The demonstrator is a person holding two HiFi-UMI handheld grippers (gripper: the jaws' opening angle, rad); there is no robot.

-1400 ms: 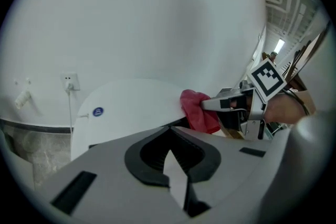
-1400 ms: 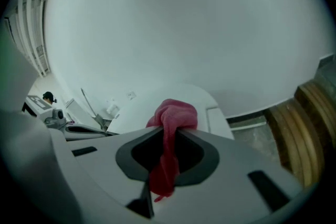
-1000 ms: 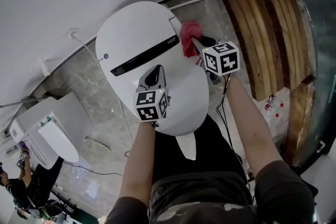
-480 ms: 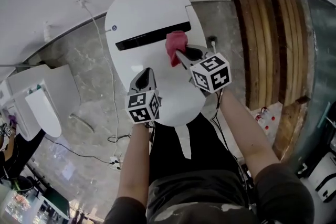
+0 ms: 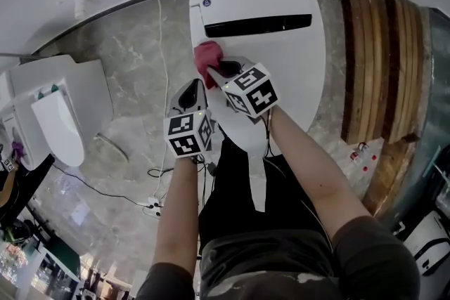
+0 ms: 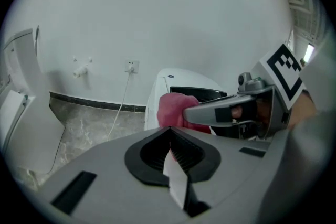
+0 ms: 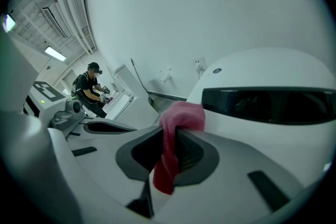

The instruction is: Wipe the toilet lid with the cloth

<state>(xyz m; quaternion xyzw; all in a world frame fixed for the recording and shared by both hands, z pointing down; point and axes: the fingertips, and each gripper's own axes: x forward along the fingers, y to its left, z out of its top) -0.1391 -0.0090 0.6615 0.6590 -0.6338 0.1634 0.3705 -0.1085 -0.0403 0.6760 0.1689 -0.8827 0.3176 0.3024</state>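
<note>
Wiping looks to be under way but unfinished. The pink cloth (image 5: 208,55) sits at the left edge of the white toilet lid (image 5: 281,67), just below its dark slot (image 5: 257,25). The lid's middle and right side stretch away beyond it, and no streak or dirt shows which parts are done. The right gripper (image 7: 170,147) is clenched on the cloth, with a bunched wad ahead of the jaws and a tail hanging behind. Whether the wad presses on the lid I cannot tell. The left gripper (image 6: 169,140) is closed tight on nothing, just off the lid's left edge, beside the right one.
</note>
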